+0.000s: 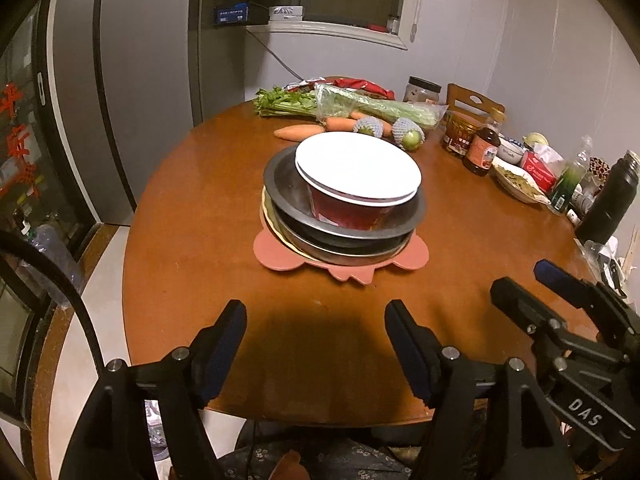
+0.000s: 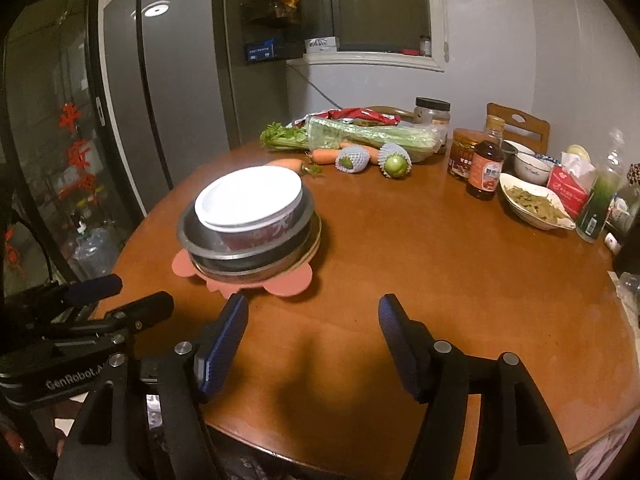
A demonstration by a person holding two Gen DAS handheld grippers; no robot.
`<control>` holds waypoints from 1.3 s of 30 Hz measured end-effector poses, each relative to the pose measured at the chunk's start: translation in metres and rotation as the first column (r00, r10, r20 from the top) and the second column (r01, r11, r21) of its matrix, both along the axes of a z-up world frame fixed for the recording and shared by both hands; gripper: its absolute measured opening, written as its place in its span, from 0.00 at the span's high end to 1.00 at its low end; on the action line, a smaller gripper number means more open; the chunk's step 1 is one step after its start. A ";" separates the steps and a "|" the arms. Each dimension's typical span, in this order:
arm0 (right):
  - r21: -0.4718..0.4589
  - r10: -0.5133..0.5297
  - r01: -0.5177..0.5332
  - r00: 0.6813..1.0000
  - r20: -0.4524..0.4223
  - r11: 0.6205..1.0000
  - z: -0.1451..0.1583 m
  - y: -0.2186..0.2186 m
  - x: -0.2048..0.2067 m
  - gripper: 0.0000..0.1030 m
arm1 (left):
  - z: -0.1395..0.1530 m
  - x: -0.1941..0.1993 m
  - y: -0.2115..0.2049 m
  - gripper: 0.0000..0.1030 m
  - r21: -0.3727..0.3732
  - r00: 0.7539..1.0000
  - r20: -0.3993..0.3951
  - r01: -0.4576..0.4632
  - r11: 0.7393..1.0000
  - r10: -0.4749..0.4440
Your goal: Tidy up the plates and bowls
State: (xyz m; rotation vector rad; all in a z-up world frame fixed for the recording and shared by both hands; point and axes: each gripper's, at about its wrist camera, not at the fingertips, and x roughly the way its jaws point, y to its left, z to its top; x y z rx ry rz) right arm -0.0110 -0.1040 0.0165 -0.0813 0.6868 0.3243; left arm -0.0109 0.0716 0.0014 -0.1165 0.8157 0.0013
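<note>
Hovering over the near edge of the round wooden tabletop (image 1: 192, 208), I hold my left fingers (image 1: 236, 320) spread wide with only bare wood between them, gripping nothing. Left of centre in the right wrist view, and dead centre in the left wrist view, sits the stack: a pink mat (image 1: 272, 256) at the bottom, a metal pan (image 1: 340, 254) on it, a grey metal bowl (image 1: 280, 184) nested in that, a red paper bowl (image 1: 348, 210) inside, and a white plate (image 1: 358, 166) capping the top. The stack stands well apart from both pairs of fingers. Behind it, toward the upper middle of the frame, lie carrots (image 1: 298, 132), bagged celery (image 1: 372, 106) and two green fruits in foam netting (image 2: 394, 162). My right fingers (image 2: 390, 312) are also parted wide and empty, over bare wood at the bottom centre of the right wrist view. Farther right stand a dark sauce bottle (image 2: 486, 170), a white dish of green vegetables (image 2: 534, 202) and a red tissue pack (image 2: 570, 190).
</note>
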 end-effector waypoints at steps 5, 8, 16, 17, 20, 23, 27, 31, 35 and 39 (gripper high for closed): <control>-0.006 -0.012 0.012 1.000 -0.012 1.000 -0.007 -0.001 -0.005 0.32 | 0.000 -0.001 0.000 0.30 0.006 1.000 0.005 0.000 1.000 0.000; -0.005 -0.009 0.009 1.000 -0.007 1.000 -0.007 0.001 -0.008 0.32 | 0.000 -0.004 0.000 0.30 0.012 1.000 0.009 0.003 1.000 -0.003; -0.013 0.000 0.000 1.000 -0.011 1.000 -0.008 0.006 -0.012 0.32 | -0.001 -0.008 0.000 0.30 0.021 1.000 0.007 0.009 1.000 -0.009; -0.011 0.000 0.000 1.000 -0.009 1.000 -0.008 0.005 -0.011 0.32 | -0.001 -0.009 -0.001 0.30 0.022 1.000 0.007 0.010 1.000 -0.010; -0.014 0.001 -0.001 1.000 -0.010 1.000 -0.009 0.005 -0.013 0.32 | -0.001 -0.010 -0.002 0.30 0.026 1.000 0.003 0.014 1.000 -0.014; -0.015 0.001 -0.001 1.000 -0.017 1.000 -0.011 0.006 -0.014 0.32 | -0.002 -0.010 -0.003 0.30 0.027 1.000 0.000 0.014 1.000 -0.014; -0.013 0.003 -0.004 1.000 -0.021 1.000 -0.011 0.006 -0.015 0.32 | -0.001 -0.011 -0.004 0.30 0.028 1.000 0.000 0.016 0.999 -0.016; -0.011 0.000 -0.001 1.000 -0.025 1.000 -0.012 0.005 -0.014 0.32 | -0.002 -0.012 -0.005 0.30 0.033 1.000 -0.005 0.018 0.999 -0.018; -0.005 -0.002 0.002 1.000 -0.025 1.000 -0.012 0.004 -0.015 0.32 | -0.002 -0.012 -0.006 0.30 0.037 1.000 -0.004 0.019 0.999 -0.019; -0.006 0.000 0.000 1.000 -0.026 1.000 -0.012 0.004 -0.016 0.32 | -0.002 -0.012 -0.006 0.30 0.037 1.000 -0.004 0.023 0.999 -0.023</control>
